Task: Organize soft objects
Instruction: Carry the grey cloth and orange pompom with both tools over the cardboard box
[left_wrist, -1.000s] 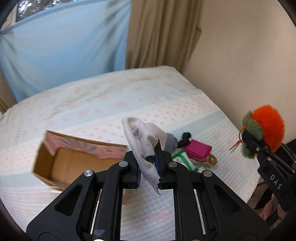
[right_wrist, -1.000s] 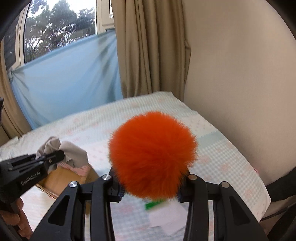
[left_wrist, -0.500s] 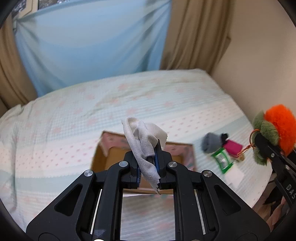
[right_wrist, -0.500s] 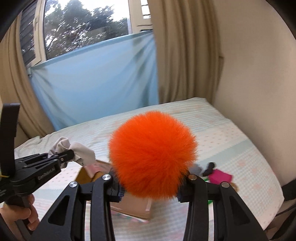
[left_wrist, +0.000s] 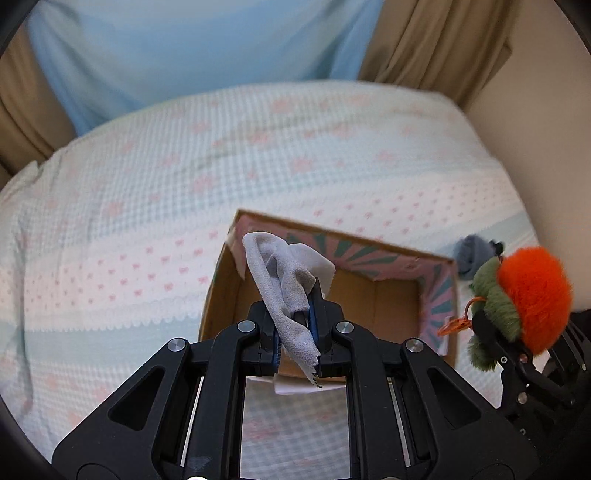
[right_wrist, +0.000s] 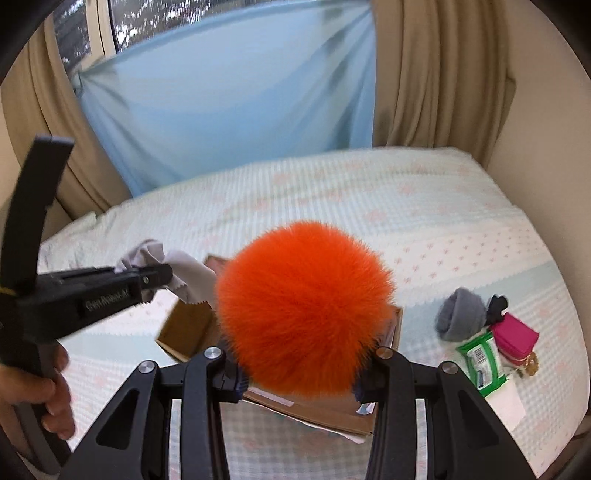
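Observation:
My left gripper (left_wrist: 297, 314) is shut on a grey cloth (left_wrist: 282, 280) and holds it over the near left part of an open cardboard box (left_wrist: 373, 291) on the bed. The cloth also shows in the right wrist view (right_wrist: 184, 273). My right gripper (right_wrist: 299, 373) is shut on a fluffy orange pompom (right_wrist: 303, 310) with green tufts, which hangs at the box's right side in the left wrist view (left_wrist: 532, 299). The pompom hides most of the box (right_wrist: 192, 328) in the right wrist view.
On the bed (left_wrist: 147, 206) right of the box lie a grey rolled soft item (right_wrist: 461, 314), a black clip (right_wrist: 496, 304), a pink pouch (right_wrist: 517, 336) and a green wipes pack (right_wrist: 480, 358). Curtains and a wall stand behind and to the right.
Both grippers have moved left and closer over the box. The box now sits right under the left gripper. Both grips are unchanged.

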